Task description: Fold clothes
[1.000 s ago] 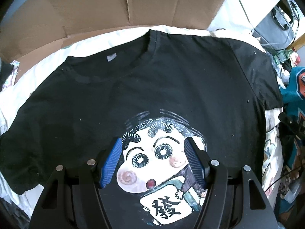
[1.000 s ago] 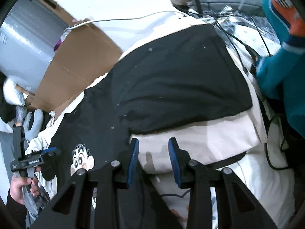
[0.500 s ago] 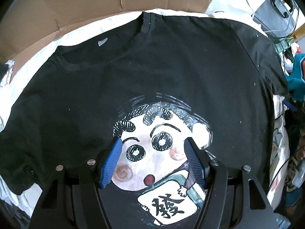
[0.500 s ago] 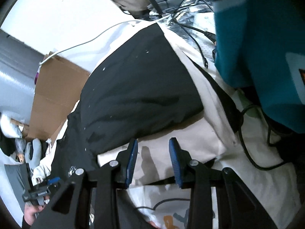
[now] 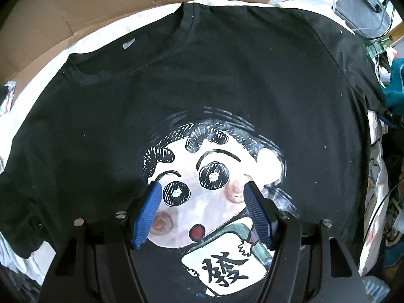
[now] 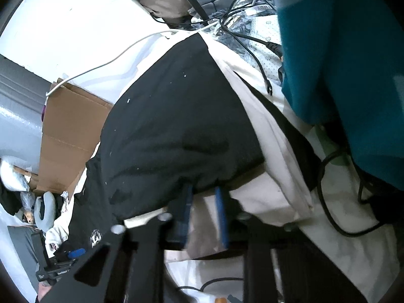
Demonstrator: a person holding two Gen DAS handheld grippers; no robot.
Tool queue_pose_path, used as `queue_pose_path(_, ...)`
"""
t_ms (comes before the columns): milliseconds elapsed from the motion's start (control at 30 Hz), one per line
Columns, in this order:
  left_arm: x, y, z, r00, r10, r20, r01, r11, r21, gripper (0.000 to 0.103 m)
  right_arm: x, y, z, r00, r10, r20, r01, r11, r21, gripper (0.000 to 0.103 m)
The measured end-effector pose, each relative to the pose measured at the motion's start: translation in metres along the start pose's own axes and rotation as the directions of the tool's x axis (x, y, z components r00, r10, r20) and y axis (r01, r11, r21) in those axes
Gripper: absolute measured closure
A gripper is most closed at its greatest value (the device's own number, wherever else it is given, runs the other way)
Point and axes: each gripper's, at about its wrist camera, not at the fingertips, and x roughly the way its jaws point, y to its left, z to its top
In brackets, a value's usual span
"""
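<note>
Your left gripper [image 5: 203, 189] hangs spread above the black T-shirt's [image 5: 227, 80] cartoon print [image 5: 214, 189]. Your right gripper [image 6: 203, 189], jaws just closing, pinches the sleeve hem [image 6: 202, 185].

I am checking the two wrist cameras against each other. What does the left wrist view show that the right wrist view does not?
Only the left wrist view: the cartoon face print, the neckline with its small label, and the open left tongs above the print.

Only the right wrist view: the right tongs, whose jaws have just been closing at the sleeve hem, black cables, and teal fabric.

Both: the black cotton T-shirt on white bedding, beside brown cardboard.
</note>
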Motion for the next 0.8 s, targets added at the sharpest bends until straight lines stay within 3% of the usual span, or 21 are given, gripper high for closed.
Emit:
queue_pose_path(100, 0.001, -0.001, -0.001, 1.000, 0.005, -0.004, -0.005, 1.000, 0.004, 0.035, -0.005, -0.002, 0.001, 1.000, 0.010, 0.015, -0.010, 1.000, 0.010, 0.099)
queue_pose_path(267, 0.001, -0.004, -0.002, 1.000, -0.002, -0.002, 0.002, 1.000, 0.006, 0.035, -0.010, -0.008, 0.001, 1.000, 0.026, 0.016, -0.026, 0.999, 0.022, 0.097)
queue_pose_path(367, 0.000, -0.007, -0.002, 1.000, -0.006, 0.003, 0.006, 1.000, 0.012, 0.035, -0.010, -0.015, 0.000, 0.997, 0.073, 0.014, -0.074, 0.995, 0.069, 0.085)
queue_pose_path(433, 0.000, -0.008, -0.003, 1.000, -0.008, 0.004, 0.008, 1.000, 0.015, 0.035, -0.009, -0.019, -0.002, 0.996, 0.092, 0.022, -0.093, 0.991, 0.093, 0.065)
queue_pose_path(800, 0.005, -0.016, -0.009, 1.000, -0.002, -0.017, 0.003, 0.999, 0.052, 0.035, -0.001, -0.025, 0.007, 0.990, 0.112, 0.081, -0.125, 0.978, 0.167, 0.062)
